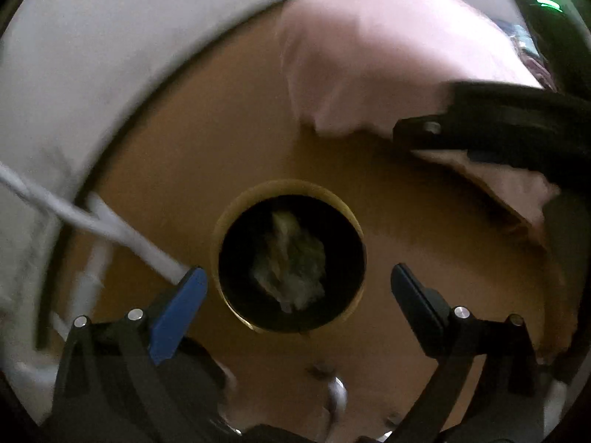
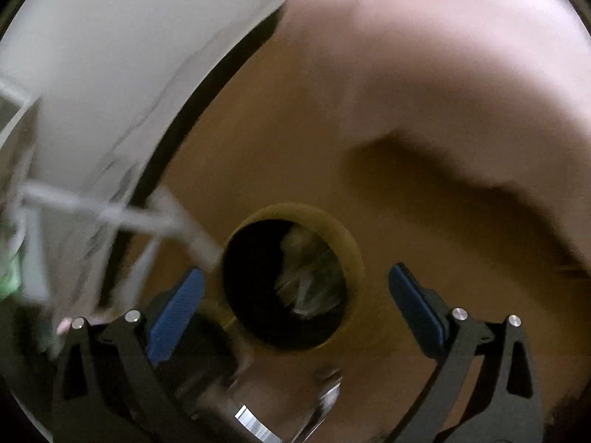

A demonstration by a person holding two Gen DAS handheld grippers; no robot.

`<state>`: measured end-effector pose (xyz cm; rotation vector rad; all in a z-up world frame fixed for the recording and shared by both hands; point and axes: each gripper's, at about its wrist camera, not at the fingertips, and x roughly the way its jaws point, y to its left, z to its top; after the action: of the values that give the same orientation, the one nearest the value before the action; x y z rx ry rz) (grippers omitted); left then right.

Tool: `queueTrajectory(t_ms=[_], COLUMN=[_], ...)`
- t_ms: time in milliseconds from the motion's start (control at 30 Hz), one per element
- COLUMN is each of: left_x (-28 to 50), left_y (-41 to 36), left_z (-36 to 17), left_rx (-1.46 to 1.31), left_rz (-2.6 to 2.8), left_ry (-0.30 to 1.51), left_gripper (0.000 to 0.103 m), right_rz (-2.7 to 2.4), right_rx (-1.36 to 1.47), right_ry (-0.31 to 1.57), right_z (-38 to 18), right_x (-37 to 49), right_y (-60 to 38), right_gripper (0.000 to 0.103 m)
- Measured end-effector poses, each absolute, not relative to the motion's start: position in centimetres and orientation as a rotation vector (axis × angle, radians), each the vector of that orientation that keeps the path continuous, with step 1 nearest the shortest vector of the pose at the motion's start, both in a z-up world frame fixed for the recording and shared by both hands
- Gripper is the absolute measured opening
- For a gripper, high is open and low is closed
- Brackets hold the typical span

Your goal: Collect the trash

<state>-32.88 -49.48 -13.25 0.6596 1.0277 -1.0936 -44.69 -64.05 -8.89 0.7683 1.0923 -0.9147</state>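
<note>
Both grippers are spread wide with nothing between their blue pads. The left gripper (image 1: 297, 277) hangs right over a round hole (image 1: 290, 258) in the brown bench (image 1: 207, 140), and down in the dark of that hole lies a crumpled wad of trash (image 1: 290, 262). The right gripper (image 2: 295, 280) looks down on the same hole (image 2: 286, 280), a little to its left, with the trash (image 2: 306, 277) visible inside.

That piece looks already dropped in. Whether more remains to collect I cannot tell.

Beyond the left gripper, up and to its right, a pink cloth (image 1: 369, 48) lies on the bench. To its left a white cable (image 1: 96, 221) runs close to the hole; nothing blocks the opening.
</note>
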Motion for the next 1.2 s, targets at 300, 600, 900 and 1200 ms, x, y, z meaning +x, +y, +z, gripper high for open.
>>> queueTrajectory(t_ms=[300,600,900,1200], left_x=[-27.3,-15.3,-10.2,-6.1], left_y=[-36.2,-15.1,-4.4,-2.5], left_z=[10.3,13.6,10.7,9.0], left_rx=[0.275,0.155,0.088,0.081], left_rz=[-0.879,-0.173,0.099,0.071], left_ry=[0.445,0.504,0.616,0.639], left_gripper=[0.097,0.097,0.097,0.097], right_rz=[-0.946,-0.339,-0.11,-0.187], right_rx=[0.348,0.221,0.079,0.018], right_ry=[0.55,0.561,0.596,0.564], right_z=[10.3,13.2,11.1,9.9], right_x=[-37.6,-18.1,-11.1,-8.7], right_y=[-54.3,-35.6,-24.1,-22.9], right_gripper=[0.097,0.097,0.097,0.097])
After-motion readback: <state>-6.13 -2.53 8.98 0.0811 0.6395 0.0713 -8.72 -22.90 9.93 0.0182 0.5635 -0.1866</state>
